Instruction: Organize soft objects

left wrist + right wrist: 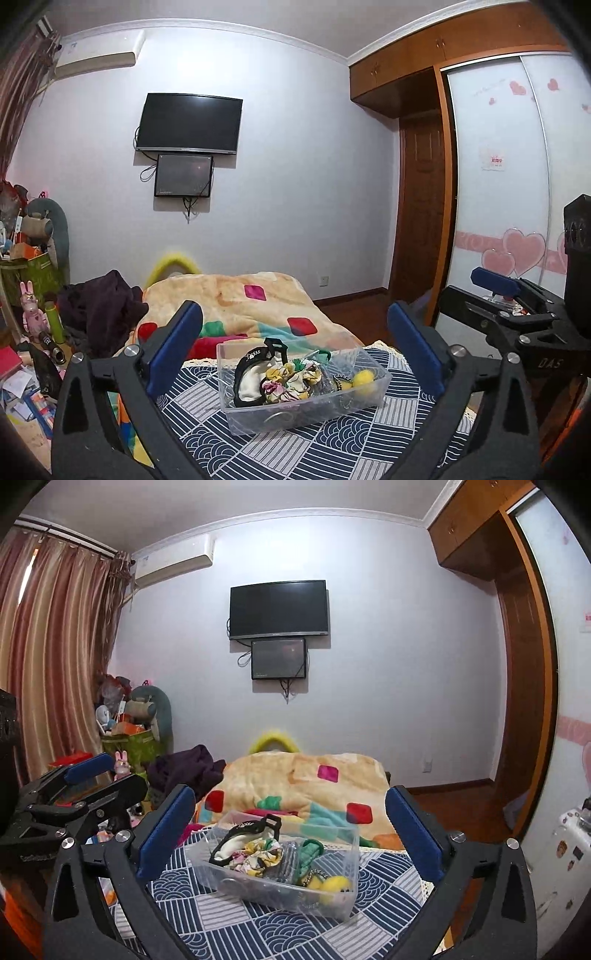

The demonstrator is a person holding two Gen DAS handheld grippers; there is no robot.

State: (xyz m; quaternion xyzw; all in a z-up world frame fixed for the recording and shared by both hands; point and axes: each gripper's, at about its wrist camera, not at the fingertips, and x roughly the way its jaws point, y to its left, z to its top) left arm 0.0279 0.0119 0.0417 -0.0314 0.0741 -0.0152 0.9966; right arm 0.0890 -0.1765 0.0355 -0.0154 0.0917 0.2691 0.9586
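A clear plastic box (373,397) (347,853) stands on a blue and white patterned cloth (332,450) (266,930) on the bed. It holds soft items: a black and white piece (251,376) (236,840), floral scrunchies (291,380) (258,853), a green piece (310,851) and a yellow plush ball (364,378) (334,884). My left gripper (295,339) is open and empty, held above and in front of the box. My right gripper (290,821) is open and empty, likewise in front of the box. Each gripper shows at the edge of the other's view.
A beige blanket with coloured squares (236,295) (306,779) covers the bed behind the box. A dark garment (99,310) (184,771) lies at its left. Cluttered toys and bags (33,258) stand at the left, a wardrobe (498,184) at the right.
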